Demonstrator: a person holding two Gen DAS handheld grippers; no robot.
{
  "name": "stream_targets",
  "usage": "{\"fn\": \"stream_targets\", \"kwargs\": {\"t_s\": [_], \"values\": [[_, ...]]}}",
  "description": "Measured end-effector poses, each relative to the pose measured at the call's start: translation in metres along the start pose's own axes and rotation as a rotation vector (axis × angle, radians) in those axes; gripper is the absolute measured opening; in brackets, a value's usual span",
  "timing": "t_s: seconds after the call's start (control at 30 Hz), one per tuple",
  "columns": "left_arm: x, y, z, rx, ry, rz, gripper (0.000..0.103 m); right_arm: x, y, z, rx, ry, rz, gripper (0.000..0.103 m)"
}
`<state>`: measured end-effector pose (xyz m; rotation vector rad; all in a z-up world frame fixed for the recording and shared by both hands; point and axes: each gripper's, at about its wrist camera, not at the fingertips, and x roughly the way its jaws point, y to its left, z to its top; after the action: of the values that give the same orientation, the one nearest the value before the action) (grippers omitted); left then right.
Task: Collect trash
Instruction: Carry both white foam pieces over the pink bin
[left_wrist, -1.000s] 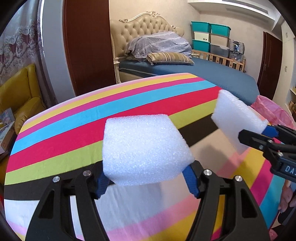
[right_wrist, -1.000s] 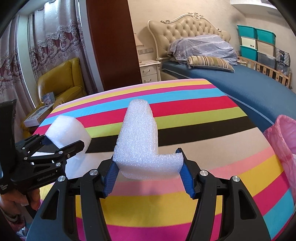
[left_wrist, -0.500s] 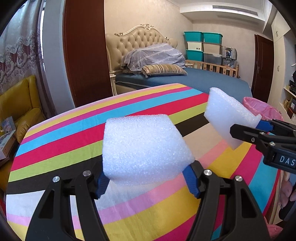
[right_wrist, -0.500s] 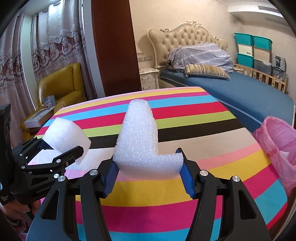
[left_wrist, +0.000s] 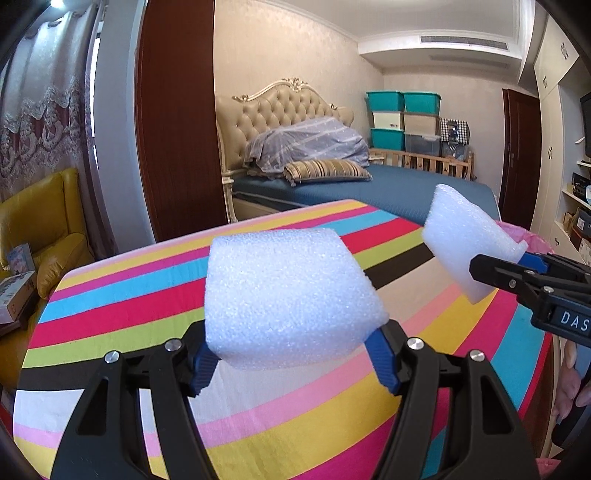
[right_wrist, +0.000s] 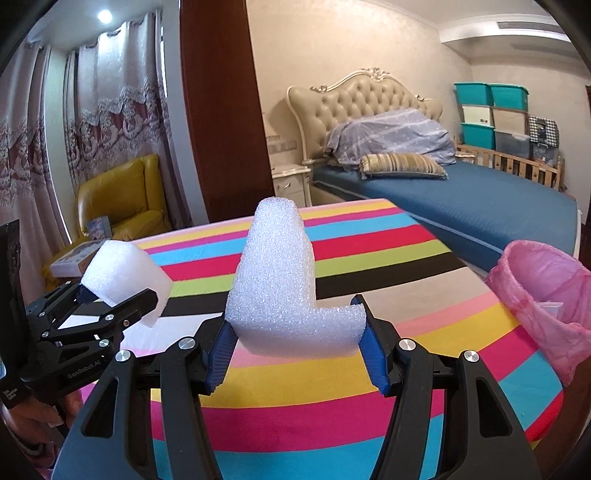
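Observation:
My left gripper (left_wrist: 291, 360) is shut on a white foam block (left_wrist: 288, 295) and holds it above the striped table (left_wrist: 122, 306). My right gripper (right_wrist: 295, 354) is shut on an L-shaped white foam piece (right_wrist: 280, 288), also held above the table. The L-shaped piece shows in the left wrist view (left_wrist: 465, 240) at the right, and the foam block shows in the right wrist view (right_wrist: 125, 269) at the left. A pink trash bag (right_wrist: 546, 295) stands open off the table's right edge, to the right of my right gripper.
A bed with a blue cover (right_wrist: 461, 199) lies behind the table. A yellow armchair (right_wrist: 118, 199) and a box (right_wrist: 74, 258) are at the left. Stacked storage bins (left_wrist: 402, 118) stand at the back wall.
Both grippers have risen with their foam pieces and pulled back from the table. The pink bag has come further into the right wrist view.

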<state>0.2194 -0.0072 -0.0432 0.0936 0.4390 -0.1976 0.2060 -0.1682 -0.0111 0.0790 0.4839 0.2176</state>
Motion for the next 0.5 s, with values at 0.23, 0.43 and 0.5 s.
{"fn": "stream_targets", "kwargs": {"t_s": [0.23, 0.43, 0.5], "values": [[-0.004, -0.007, 0.008, 0.007, -0.043, -0.009, 0.067, -0.008, -0.013, 0.001, 0.013, -0.03, -0.035, 0.057], [-0.001, -0.023, 0.015, 0.036, -0.062, -0.035, 0.067, -0.013, -0.023, 0.0, 0.016, -0.051, -0.063, 0.057], [0.0, -0.03, 0.018, 0.048, -0.07, -0.046, 0.067, -0.013, -0.027, -0.001, 0.025, -0.053, -0.069, 0.057]]}}
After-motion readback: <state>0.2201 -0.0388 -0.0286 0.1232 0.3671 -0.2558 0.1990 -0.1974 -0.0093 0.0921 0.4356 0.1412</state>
